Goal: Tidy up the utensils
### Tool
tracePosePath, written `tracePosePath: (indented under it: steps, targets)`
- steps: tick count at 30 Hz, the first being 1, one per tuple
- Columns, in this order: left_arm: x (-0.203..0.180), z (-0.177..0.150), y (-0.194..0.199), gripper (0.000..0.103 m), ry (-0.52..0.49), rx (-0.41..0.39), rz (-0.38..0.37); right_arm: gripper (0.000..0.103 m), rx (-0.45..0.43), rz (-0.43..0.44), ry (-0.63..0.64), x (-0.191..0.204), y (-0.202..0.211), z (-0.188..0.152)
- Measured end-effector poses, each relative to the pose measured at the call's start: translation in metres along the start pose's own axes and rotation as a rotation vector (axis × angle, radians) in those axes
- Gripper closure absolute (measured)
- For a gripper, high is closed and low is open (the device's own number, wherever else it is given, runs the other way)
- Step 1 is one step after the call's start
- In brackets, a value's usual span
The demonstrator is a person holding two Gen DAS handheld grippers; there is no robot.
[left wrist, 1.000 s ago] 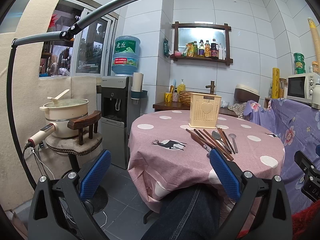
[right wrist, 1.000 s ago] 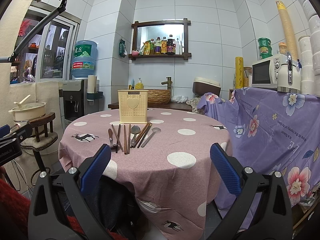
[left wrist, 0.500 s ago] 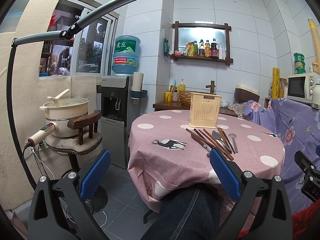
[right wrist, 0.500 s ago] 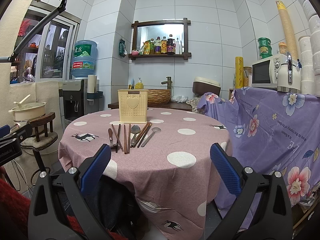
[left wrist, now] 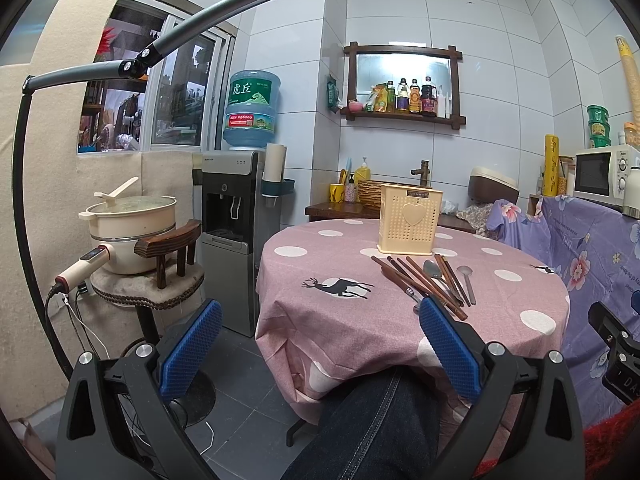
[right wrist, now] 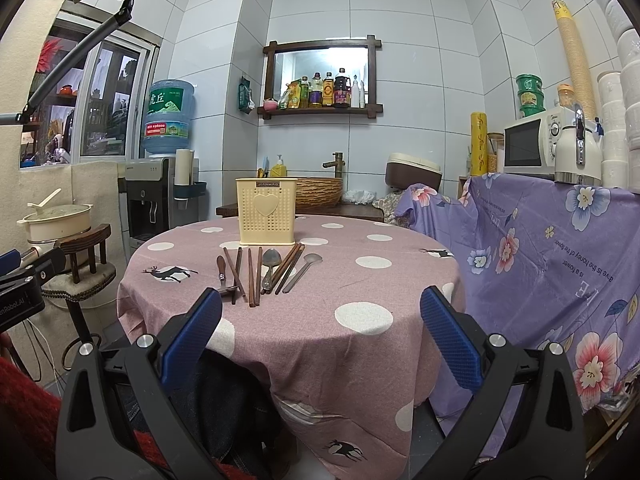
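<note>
A cream perforated utensil holder [right wrist: 267, 210] with a heart stands upright on the round table with a pink dotted cloth [right wrist: 360, 304]; it also shows in the left wrist view [left wrist: 409, 224]. In front of it lie several brown chopsticks [right wrist: 251, 276], two metal spoons [right wrist: 270, 260] and a wood-handled utensil [right wrist: 221, 269], side by side; they show in the left wrist view as a row [left wrist: 428, 280]. My right gripper [right wrist: 320, 332] is open and empty, near the table's front edge. My left gripper [left wrist: 320, 344] is open and empty, low at the table's left, above my knee [left wrist: 380, 420].
A purple floral cloth [right wrist: 552, 248] covers a counter at the right with a microwave [right wrist: 528, 142]. A water dispenser [left wrist: 236, 232] and a pot on a stool [left wrist: 132, 220] stand left of the table. A lamp arm [left wrist: 180, 32] arches overhead.
</note>
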State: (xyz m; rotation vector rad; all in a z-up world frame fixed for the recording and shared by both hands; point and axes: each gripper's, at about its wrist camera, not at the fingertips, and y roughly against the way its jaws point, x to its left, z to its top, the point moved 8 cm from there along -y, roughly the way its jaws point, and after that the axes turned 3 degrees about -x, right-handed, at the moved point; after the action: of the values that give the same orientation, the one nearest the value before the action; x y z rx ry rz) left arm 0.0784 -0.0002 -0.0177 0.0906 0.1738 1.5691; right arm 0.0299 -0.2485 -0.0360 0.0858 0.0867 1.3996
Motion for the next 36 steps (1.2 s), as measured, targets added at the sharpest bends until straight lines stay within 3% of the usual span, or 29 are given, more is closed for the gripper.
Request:
tracePosePath:
  steps: [26,36]
  targets:
    - [-0.003,-0.005,-0.002,0.005,0.003,0.014,-0.007,0.005,0.012,0.000,0.002,0.001,-0.003,-0.003]
    - [-0.005,-0.034,-0.048,0.005,0.008,0.193,-0.011,0.005,0.127,-0.023,0.058,-0.010,-0.045,-0.020]
